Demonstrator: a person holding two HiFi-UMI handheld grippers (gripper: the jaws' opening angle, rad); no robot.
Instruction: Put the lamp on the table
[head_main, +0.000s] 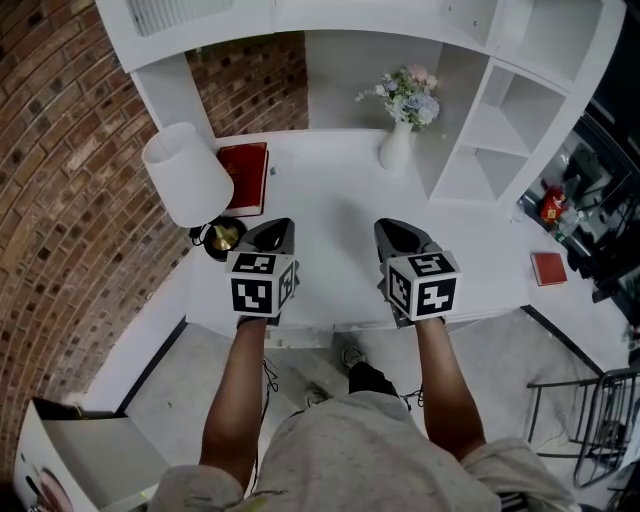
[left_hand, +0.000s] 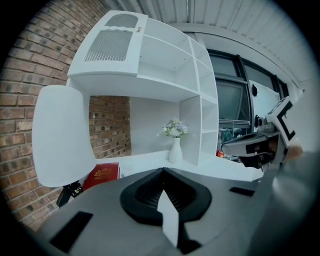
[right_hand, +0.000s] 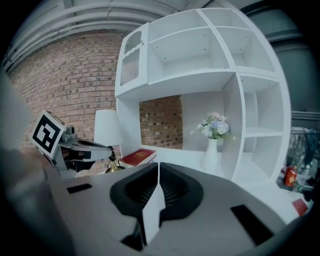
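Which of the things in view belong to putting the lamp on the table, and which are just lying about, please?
Belong to the job: lamp, table, left gripper and right gripper, both shut and empty.
Just lying about: large red book, vase of flowers, small red book at the table's right end, white shelf unit.

The left grey marker-cube gripper (head_main: 268, 236) and right grey marker-cube gripper (head_main: 400, 236) point forward side by side, both jaws closed, empty.

One lamp (head_main: 187, 175), one vase of flowers (head_main: 398, 140), two red books (head_main: 244, 178) (head_main: 548, 268), two grippers (head_main: 274, 226) (head_main: 394, 228)
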